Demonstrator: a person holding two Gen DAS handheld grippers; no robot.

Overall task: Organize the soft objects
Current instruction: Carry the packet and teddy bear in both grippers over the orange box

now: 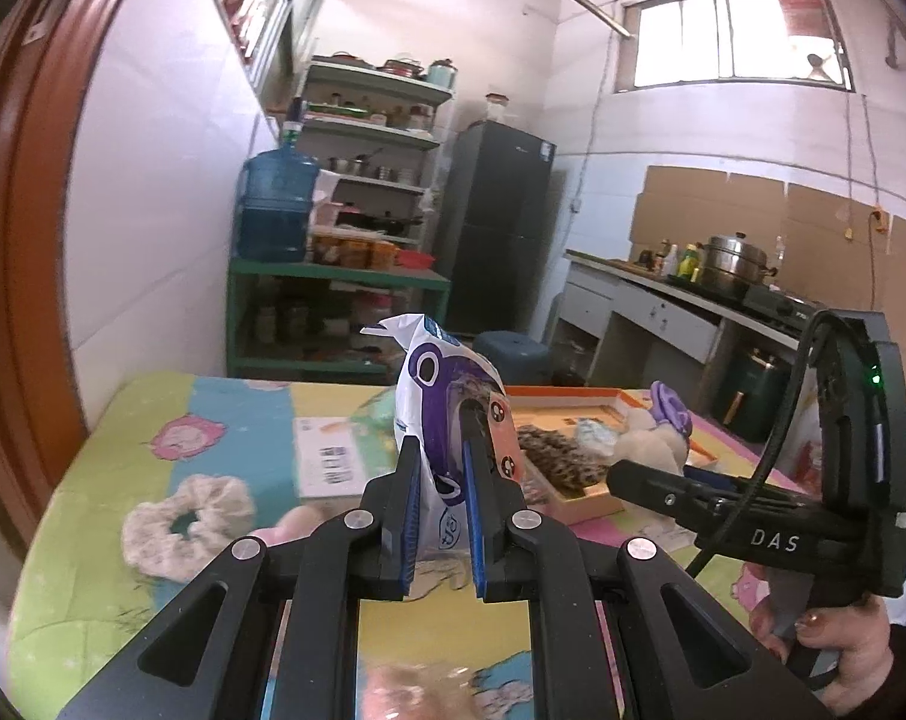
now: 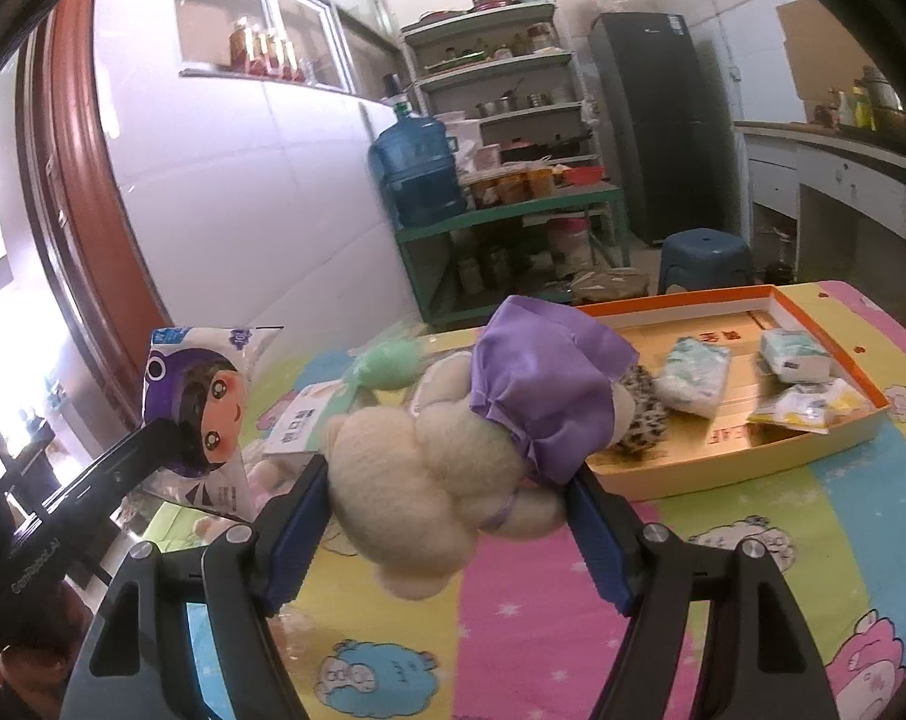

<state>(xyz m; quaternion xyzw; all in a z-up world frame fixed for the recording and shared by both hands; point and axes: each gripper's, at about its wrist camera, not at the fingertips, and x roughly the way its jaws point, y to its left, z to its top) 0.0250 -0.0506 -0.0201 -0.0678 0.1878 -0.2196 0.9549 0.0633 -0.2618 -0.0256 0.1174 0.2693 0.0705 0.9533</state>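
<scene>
Gripping, left: the left gripper (image 1: pixel 441 456) has its blue pads (image 1: pixel 413 510) pressed together on a white and purple packet (image 1: pixel 438 414) that stands upright between them, lifted above the table (image 1: pixel 81 516).
Gripping, right: the right gripper (image 2: pixel 447 498) has its pads (image 2: pixel 300 531) clamped on a cream plush (image 2: pixel 429 480), one pad on each flank; the plush wears a purple cloth (image 2: pixel 543 378) and hangs clear of the tablecloth.
Packet print: a cartoon face with dark hair (image 2: pixel 213 408) shows in the right wrist view, where the left gripper's fingers pinch the packet's lower part.
Plush in left view: it sits at the tip of the right gripper (image 1: pixel 639 456), over the near edge of the tray (image 1: pixel 573 414).
Tray: an orange-rimmed cardboard tray (image 2: pixel 825 330) lies on the far right part of the table, just behind the plush.
Tray contents: a white pack (image 2: pixel 693 375), a second pack (image 2: pixel 792 354) and a yellow and white pouch (image 2: pixel 807 408) lie side by side; a leopard-print item (image 2: pixel 642 408) is at the near end, partly hidden by the plush.
Table, left side: a white scrunchie (image 1: pixel 183 519) lies flat, well apart from the tray; a white card (image 1: pixel 327 456) lies just beyond it.
Near the card: a pale green soft item (image 2: pixel 387 366) rests behind the plush; its shape is unclear.
Hand: the person's right hand (image 1: pixel 837 654) grips the right gripper's handle.
</scene>
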